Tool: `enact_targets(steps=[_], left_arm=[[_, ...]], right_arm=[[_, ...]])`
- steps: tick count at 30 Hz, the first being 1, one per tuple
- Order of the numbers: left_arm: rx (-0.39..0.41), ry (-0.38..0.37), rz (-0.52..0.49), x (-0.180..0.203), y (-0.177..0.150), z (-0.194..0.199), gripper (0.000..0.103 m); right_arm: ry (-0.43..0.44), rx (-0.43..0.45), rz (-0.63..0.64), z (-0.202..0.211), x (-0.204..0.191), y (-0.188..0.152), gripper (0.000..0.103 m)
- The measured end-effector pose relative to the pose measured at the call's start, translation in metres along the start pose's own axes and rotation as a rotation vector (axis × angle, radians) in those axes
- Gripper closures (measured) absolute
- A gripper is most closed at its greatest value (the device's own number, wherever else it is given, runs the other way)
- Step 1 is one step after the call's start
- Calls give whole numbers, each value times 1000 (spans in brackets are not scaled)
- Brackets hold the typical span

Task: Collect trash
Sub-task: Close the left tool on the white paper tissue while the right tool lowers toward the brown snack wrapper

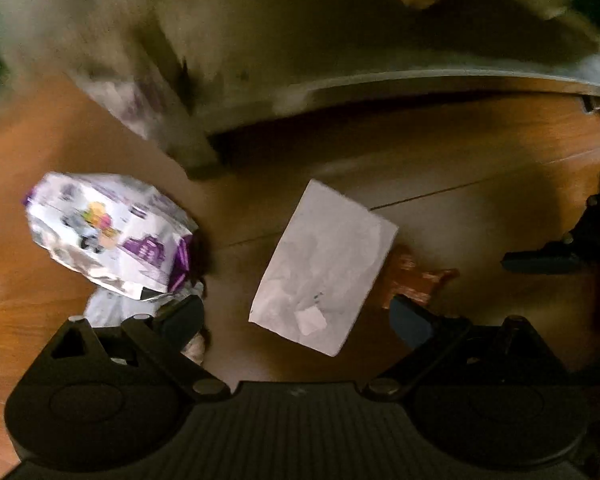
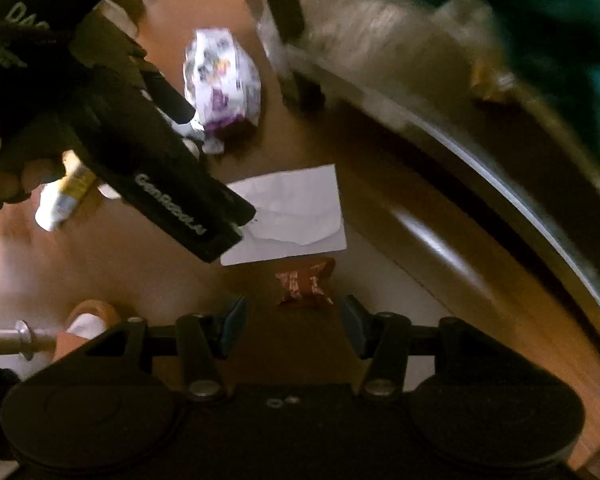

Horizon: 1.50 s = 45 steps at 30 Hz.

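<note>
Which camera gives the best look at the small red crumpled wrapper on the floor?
The right wrist view: the small red crumpled wrapper lies unobstructed on the wooden floor, just ahead of the open right gripper. In the left wrist view it is dim, partly hidden behind a finger.

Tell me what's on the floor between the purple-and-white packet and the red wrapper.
The white paper sheet lies between the packet and the red wrapper. The left wrist view shows it best; the right wrist view agrees.
</note>
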State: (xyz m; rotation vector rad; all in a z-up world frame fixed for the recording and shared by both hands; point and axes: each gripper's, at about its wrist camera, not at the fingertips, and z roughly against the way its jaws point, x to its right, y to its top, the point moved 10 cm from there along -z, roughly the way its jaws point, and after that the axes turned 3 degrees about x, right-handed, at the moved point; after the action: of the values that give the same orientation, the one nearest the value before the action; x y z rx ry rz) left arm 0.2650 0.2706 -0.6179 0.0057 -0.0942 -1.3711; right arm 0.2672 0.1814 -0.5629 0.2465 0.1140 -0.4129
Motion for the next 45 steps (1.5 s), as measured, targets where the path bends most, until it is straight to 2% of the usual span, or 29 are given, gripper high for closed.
enact_targets(steps=[5,11,16,23,24,29,30,31,32,34,40,45], left_arm=[[-27,-6,-11,-3,0,-35,3],[-38,-20,-8,1,1,-59,4],[-44,-17,-13,6,-3,-67,17],[-31,32,-29,13,-5,-76,20],[-30,52,-40,18,-8,-77,23],[12,51,-59,37,-8,-73,44],[20,50,-63,41,-8,-73,49],[28,49,-64,41,-9,-71,58],[37,47,-62,43,-8,-70,64],[43,37,-48,50,-9,-70,88],[16,-9,48,45,-8,-69,94],[14,-32,39,48,-11,-52,94]], right_arm=[[-14,-23,-17,-34,5,1,51],[-28,-58,-20,-61,9,-3,51],[-19,-64,-64,-73,12,-4,51],[-19,-56,-56,-77,12,-6,55],[-25,-52,-55,-77,13,-7,55],[-44,-39,-65,-75,15,-7,57],[-42,-37,-72,-74,16,-7,63],[-37,-32,-80,-73,17,-7,68],[-37,-29,-90,-73,18,-7,68],[-32,-21,-117,-69,21,-9,69],[-23,6,-174,-55,34,-15,69],[-26,47,-235,-20,46,-22,69]])
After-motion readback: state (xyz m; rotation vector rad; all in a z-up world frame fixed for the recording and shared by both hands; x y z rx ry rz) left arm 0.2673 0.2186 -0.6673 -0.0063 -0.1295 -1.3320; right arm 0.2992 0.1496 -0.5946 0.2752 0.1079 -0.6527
